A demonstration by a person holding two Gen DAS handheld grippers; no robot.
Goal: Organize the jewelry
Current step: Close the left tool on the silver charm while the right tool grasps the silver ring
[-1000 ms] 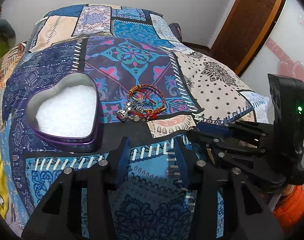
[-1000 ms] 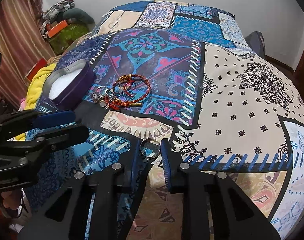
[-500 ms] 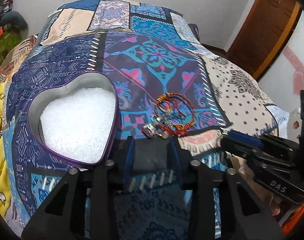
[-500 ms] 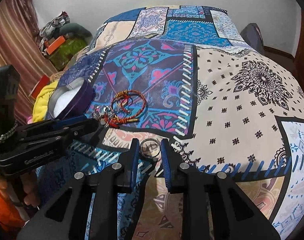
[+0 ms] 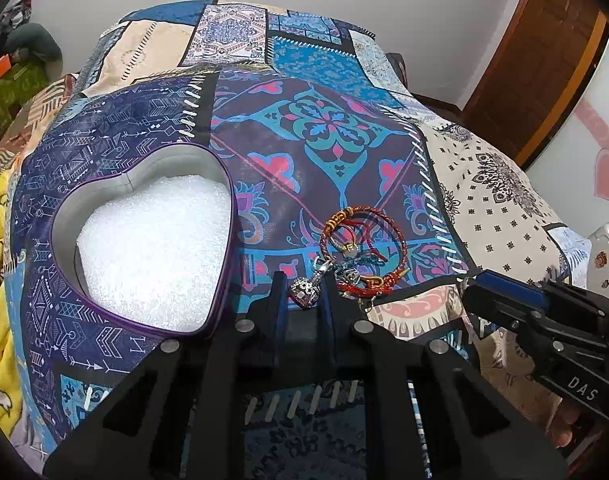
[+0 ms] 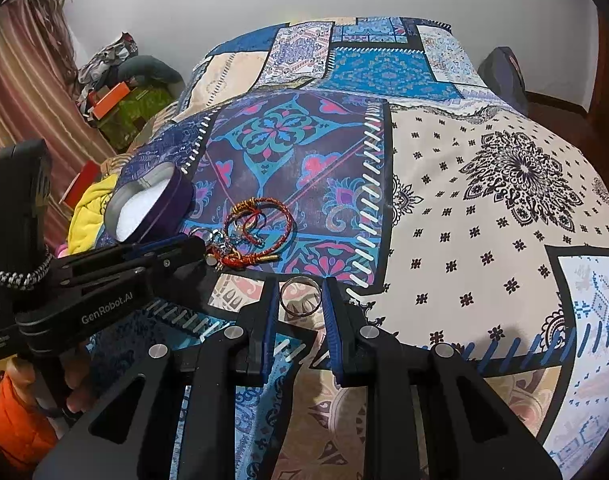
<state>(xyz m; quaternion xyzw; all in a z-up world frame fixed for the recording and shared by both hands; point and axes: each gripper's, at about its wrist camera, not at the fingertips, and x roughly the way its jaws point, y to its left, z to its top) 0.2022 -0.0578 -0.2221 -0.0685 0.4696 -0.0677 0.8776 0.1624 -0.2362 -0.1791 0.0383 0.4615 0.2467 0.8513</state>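
Jewelry pile (image 5: 352, 256) and heart-shaped tin (image 5: 144, 248) on a patchwork bedspread (image 5: 324, 128), seen along your two grippers. Your left gripper (image 5: 302, 294) points straight at the near end of the pile: a silver charm (image 5: 304, 291) sits between its fingertips, with the red braided bracelet (image 5: 362, 236) and the small rings tangled inside it lying just beyond and slightly to the right. The jaws stand narrowly apart around the charm; you cannot tell from either view whether the pads already press on it. Your right gripper (image 6: 300, 300) is closed on a plain metal ring (image 6: 299, 295), held upright between the blue pads above the bedspread, nearer to you than the pile.

The relation that matters is sideways. The tin, lid off and lined with white foam (image 5: 152, 248), lies to the left of the pile and touches none of it. From your left gripper it is just beside the left finger; from your right gripper it sits well apart, up and to the left, with the left gripper's body (image 6: 104, 280) crossing the line between them. The left hand is therefore the nearer one to the tin, and a short leftward swing would probably bring the charm over the foam. The ring likely needs the left tool out of the way first, or a path over it.
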